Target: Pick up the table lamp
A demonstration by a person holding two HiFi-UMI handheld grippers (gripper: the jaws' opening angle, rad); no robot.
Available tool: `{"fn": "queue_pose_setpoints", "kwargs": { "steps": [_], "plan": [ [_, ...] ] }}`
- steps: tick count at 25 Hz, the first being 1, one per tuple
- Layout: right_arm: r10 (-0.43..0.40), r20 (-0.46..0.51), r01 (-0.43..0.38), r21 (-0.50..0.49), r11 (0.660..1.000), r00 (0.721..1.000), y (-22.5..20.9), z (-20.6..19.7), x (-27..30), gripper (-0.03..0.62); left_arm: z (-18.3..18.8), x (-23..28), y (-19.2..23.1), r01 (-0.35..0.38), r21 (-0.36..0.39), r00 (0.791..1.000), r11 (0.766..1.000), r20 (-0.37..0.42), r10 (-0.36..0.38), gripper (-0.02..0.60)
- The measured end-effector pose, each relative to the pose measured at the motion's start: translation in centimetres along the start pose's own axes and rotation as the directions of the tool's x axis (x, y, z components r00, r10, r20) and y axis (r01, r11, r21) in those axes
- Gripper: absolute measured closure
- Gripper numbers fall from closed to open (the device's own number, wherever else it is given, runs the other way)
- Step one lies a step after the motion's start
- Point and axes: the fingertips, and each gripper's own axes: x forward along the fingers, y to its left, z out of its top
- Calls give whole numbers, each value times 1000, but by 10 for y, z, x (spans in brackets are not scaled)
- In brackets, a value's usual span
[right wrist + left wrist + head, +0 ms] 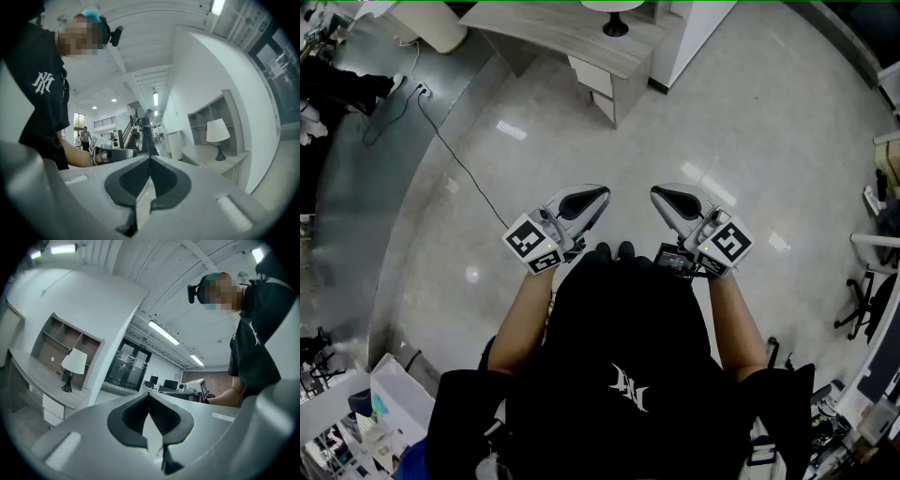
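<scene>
The table lamp (615, 17), with a white shade and a dark base, stands on a light wooden desk (581, 47) at the far top of the head view. In the left gripper view the lamp (72, 367) is far off to the left. In the right gripper view the lamp (218, 136) is far off to the right. My left gripper (600, 195) and right gripper (657, 193) are held side by side over the floor, close to my body. The left gripper (149, 395) and the right gripper (150, 159) are both shut with nothing between the pads.
The desk has drawers (605, 89) and stands beside a white pillar (694, 37). A black cable (455, 155) runs across the shiny floor at left. Wall shelves (65, 341) hang behind the lamp. Chairs and clutter (862, 300) line the right edge, and boxes (384, 403) sit at lower left.
</scene>
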Motion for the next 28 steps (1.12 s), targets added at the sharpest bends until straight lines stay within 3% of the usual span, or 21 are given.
{"fn": "queue_pose_setpoints", "kwargs": {
  "steps": [4, 8, 17, 28],
  "plan": [
    [-6, 27, 6, 5, 1000, 1000, -1, 4, 1, 595, -4, 2, -2, 12, -7, 1000, 1000, -15, -12, 595],
    [-26, -31, 27, 13, 1000, 999, -2, -15, -7, 595, -13, 3, -3, 12, -28, 999, 1000, -31, -13, 595],
    [-22, -29, 23, 28, 999, 999, 4, -15, -2, 592, -11, -10, -7, -14, -17, 1000, 1000, -27, 14, 595],
    [11, -43, -11, 6, 1000, 999, 14, -19, 5, 592, -15, -25, -5, -35, -26, 999, 999, -27, 34, 595]
  ]
}}
